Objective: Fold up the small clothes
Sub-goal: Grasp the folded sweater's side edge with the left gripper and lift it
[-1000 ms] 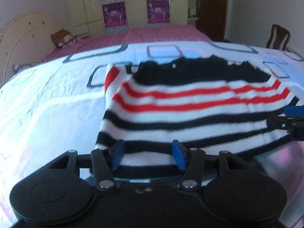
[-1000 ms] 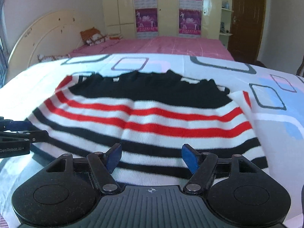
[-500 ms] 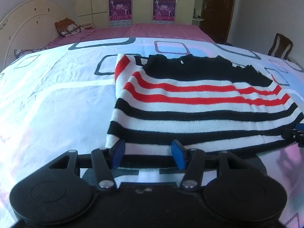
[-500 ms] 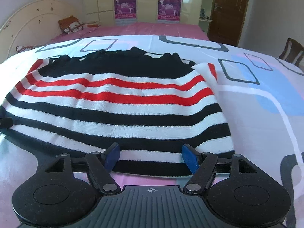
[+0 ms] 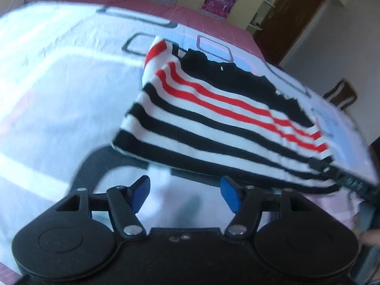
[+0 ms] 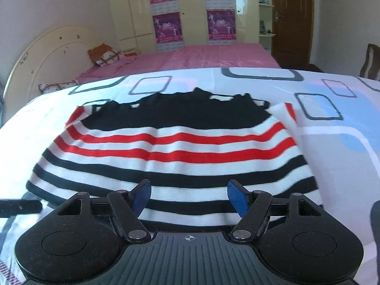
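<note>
The black, white and red striped knit sweater [image 6: 175, 156] lies spread flat on the white bedsheet with grey, blue and pink rounded-square print [image 5: 47, 95], black collar end away from us, hem towards the cameras. Left gripper [image 5: 185, 193] sits just short of the sweater's near corner, blue pads apart, and those jaws have just been opening wider; nothing is between them, only bare sheet below. The left wrist view is tilted and smeared with blur. Right gripper [image 6: 190, 198] hovers over the hem, its blue pads spread wide with striped knit showing between them, but the pads press on nothing, so it is released. A black tool edge [image 6: 19, 207] pokes in at the left of the right wrist view; any print on it is unreadable here. Beyond the sheet, a pink bedspread [image 6: 213, 55], a cream curved headboard [image 6: 47, 57], and purple posters [image 6: 167, 27] on cream wardrobe doors; their lettering is too small to read.
</note>
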`<state>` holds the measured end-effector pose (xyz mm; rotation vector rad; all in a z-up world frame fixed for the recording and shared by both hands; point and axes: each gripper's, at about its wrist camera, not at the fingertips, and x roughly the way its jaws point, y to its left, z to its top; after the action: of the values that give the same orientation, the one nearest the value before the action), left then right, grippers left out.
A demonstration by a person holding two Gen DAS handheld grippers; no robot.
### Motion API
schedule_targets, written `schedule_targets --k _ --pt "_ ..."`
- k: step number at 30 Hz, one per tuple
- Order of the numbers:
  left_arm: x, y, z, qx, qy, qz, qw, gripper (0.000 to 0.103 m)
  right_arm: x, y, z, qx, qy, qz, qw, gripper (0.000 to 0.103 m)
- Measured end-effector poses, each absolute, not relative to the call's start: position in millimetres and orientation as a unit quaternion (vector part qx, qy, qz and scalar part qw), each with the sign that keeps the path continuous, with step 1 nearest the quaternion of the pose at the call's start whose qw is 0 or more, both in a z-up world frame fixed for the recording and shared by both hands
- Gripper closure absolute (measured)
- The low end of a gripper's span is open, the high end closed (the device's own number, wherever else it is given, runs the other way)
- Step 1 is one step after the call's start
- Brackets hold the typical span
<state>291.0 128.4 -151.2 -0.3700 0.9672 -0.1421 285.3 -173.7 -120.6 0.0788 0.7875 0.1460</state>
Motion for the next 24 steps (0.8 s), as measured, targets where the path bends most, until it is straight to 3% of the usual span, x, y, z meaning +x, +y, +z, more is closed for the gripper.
schedule_targets --k 7,17,19,24 --pt "309 150 -176 -0.307 0.451 -0.061 0.836 0.037 290 -157 -123 0.037 0.385 0.085 0.918 0.033" --pt "349 156 -195 -0.391 0.398 -0.061 0.828 0.036 330 -137 -126 0.021 0.370 0.078 0.926 0.033" --pt "355 156 -197 -0.397 0.389 -0.061 0.829 0.038 342 -132 -128 0.016 0.369 0.075 0.926 0.033" --pt "363 158 -203 -0.408 0.367 -0.048 0.835 0.054 364 -127 -143 0.002 0.376 0.045 0.925 0.033"
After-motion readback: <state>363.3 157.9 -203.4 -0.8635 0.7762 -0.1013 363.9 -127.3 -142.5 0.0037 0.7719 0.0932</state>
